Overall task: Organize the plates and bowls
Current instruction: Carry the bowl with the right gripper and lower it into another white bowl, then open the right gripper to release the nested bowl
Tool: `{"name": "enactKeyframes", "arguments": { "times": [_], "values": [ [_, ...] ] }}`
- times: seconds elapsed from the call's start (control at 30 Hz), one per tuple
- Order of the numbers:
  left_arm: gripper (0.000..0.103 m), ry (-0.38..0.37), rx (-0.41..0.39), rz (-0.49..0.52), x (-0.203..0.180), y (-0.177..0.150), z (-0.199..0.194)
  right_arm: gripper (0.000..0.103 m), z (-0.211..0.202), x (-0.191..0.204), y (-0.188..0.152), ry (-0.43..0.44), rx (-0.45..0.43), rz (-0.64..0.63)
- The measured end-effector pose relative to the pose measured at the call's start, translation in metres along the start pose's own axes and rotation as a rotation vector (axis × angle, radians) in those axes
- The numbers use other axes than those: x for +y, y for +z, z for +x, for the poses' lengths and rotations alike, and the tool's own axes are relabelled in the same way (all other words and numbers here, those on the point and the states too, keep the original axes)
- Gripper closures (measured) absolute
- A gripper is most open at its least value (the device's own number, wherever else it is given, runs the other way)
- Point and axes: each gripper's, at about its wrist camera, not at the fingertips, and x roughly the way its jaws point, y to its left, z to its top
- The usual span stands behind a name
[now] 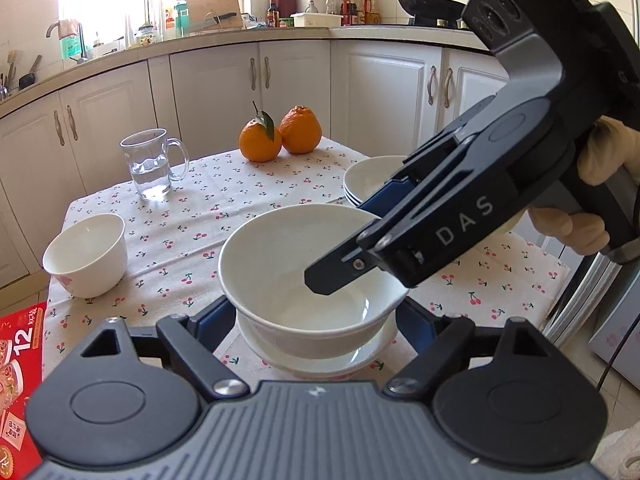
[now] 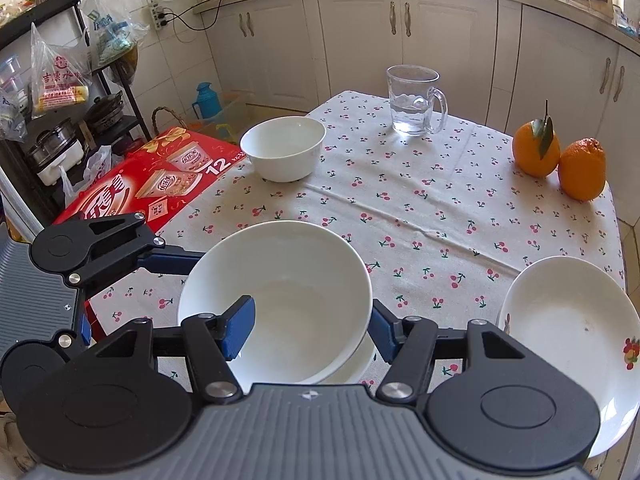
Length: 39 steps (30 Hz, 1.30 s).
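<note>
Nearest both cameras, a large bowl (image 2: 276, 300) sits atop a plate (image 1: 320, 356).
Right gripper (image 2: 308, 332) pinches its rim; left gripper (image 1: 316, 320) straddles it, fingers spread. Beyond: stacked plates (image 2: 568, 340), small bowl (image 2: 284, 148), mug (image 2: 414, 100), oranges (image 2: 560, 156).

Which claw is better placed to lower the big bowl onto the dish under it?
Right. The right claw pinches the rim of the big bowl, one finger inside and one outside. The left claw only flanks the dish beneath, with a finger on either side.
</note>
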Motion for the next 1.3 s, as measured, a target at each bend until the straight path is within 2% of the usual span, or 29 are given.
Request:
{"name": "enactKeyframes", "arguments": {
  "times": [0.57,0.97,1.03,1.2,1.3],
  "values": [
    [0.016,-0.008,0.045,-0.01,0.002,-0.005,0.013,0.036,0.016,-0.006,-0.005,0.0,0.034,0.005],
    [0.014,-0.021,0.043,-0.025,0.004,-0.006,0.014,0.033,0.019,-0.004,-0.006,-0.005,0.037,-0.015],
    [0.014,-0.024,0.044,-0.025,0.004,-0.006,0.014,0.03,0.02,-0.003,-0.006,-0.006,0.035,-0.015],
    [0.013,-0.022,0.032,-0.013,0.005,-0.006,0.01,0.002,0.016,-0.003,-0.009,-0.001,0.002,-0.009],
    [0.013,-0.014,0.028,-0.011,0.005,-0.007,0.005,0.0,0.011,-0.002,-0.007,-0.001,-0.022,-0.013]
  ]
}}
